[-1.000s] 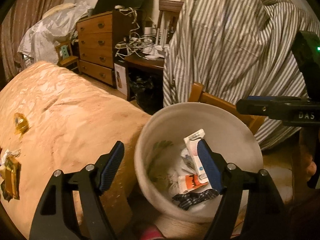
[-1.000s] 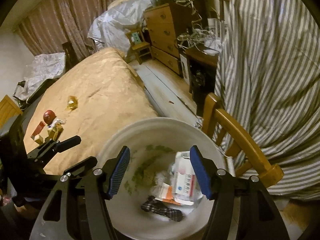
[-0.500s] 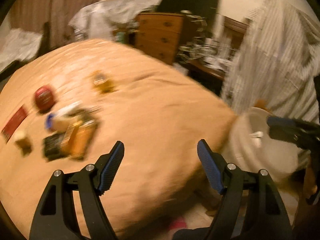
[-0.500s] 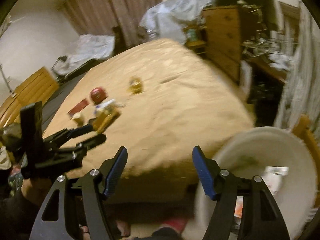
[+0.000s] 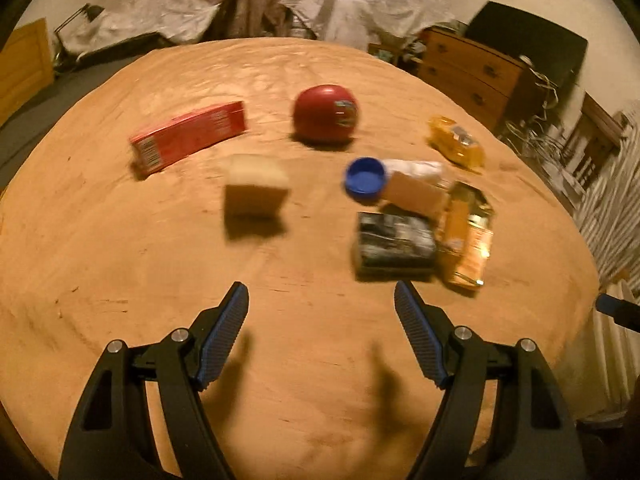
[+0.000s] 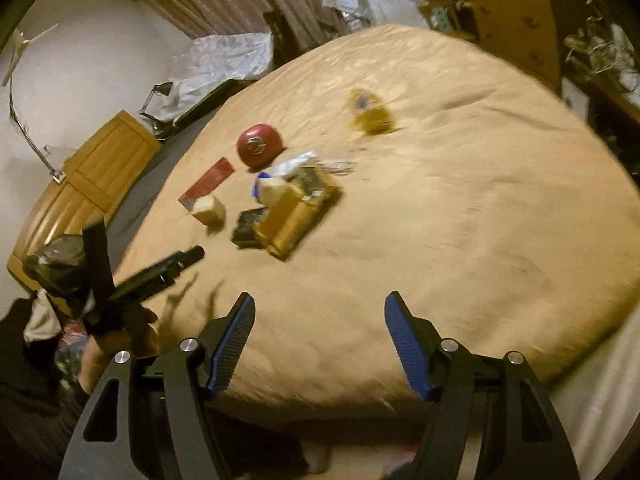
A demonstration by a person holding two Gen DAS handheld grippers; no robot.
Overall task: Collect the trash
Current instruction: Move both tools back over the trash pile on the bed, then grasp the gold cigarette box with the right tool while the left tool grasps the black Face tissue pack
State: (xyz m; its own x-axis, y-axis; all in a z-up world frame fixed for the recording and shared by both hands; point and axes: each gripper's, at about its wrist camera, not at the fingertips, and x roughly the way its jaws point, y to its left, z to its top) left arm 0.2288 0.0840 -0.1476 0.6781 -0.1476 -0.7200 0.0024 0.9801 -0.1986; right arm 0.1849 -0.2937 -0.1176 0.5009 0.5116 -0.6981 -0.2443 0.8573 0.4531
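Several pieces of trash lie on the tan bedspread (image 5: 120, 264): a red flat box (image 5: 188, 136), a red round container (image 5: 326, 114), a beige cube (image 5: 256, 188), a blue cap (image 5: 365, 179), a black packet (image 5: 394, 242), an orange wrapper (image 5: 466, 232) and a yellow wrapper (image 5: 456, 142). My left gripper (image 5: 322, 308) is open and empty, just short of the black packet. My right gripper (image 6: 320, 320) is open and empty over the bed's near edge, further back; the same pile (image 6: 292, 204) lies ahead of it. The left gripper shows at the left of the right wrist view (image 6: 160, 272).
A wooden dresser (image 5: 476, 68) stands beyond the bed at right, with cables and striped cloth (image 5: 608, 184) beside it. Covered heaps (image 5: 360, 4) and curtains are at the back. A wooden headboard (image 6: 80, 184) is at left.
Both grippers swung left, away from the white bin with trash in it and over the bed. The bin has left both views. The trash pile is now close ahead of the left gripper.
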